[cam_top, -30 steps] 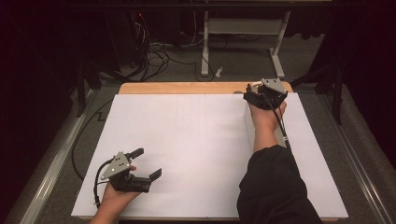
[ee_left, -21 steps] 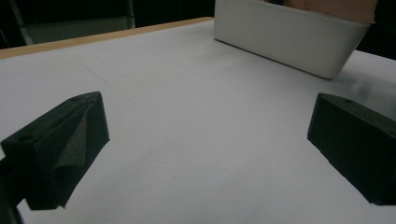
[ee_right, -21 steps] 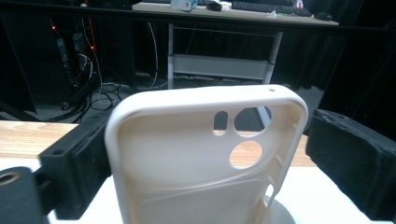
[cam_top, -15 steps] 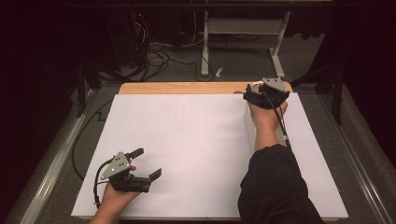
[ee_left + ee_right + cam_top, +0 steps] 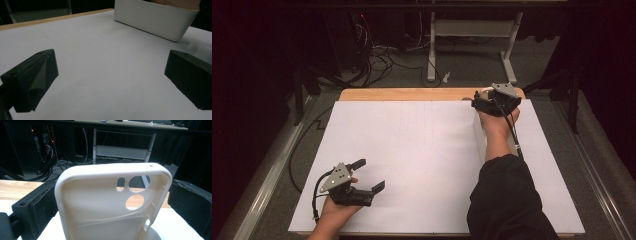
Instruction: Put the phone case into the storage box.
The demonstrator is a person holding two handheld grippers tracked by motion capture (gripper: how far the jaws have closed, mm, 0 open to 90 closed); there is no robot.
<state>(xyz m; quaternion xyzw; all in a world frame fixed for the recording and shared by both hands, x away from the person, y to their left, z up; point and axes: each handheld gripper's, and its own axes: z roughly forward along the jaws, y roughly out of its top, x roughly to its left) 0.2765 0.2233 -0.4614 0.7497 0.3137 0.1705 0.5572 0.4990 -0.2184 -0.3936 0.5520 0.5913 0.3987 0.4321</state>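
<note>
High view: white sheet covers the wooden bench (image 5: 412, 94), cables on the dark floor behind; left tongs (image 5: 362, 177) spread wide. Left gripper view: white rectangular plastic bin (image 5: 155, 18) far right. Right gripper view: cream rubbery phone case (image 5: 112, 202) stands upright between the right tongs (image 5: 112, 205), just been spreading, pads apart from it

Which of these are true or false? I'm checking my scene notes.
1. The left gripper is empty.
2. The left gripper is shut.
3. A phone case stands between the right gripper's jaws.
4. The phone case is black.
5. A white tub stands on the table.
1. True: the left gripper holds nothing.
2. False: its jaws stand wide apart above the white sheet.
3. True: the phone case stands between the jaws of the right gripper, which have just been opening.
4. False: it is cream-white, with camera cut-outs.
5. True: the white tub stands near the table's far edge.
</note>
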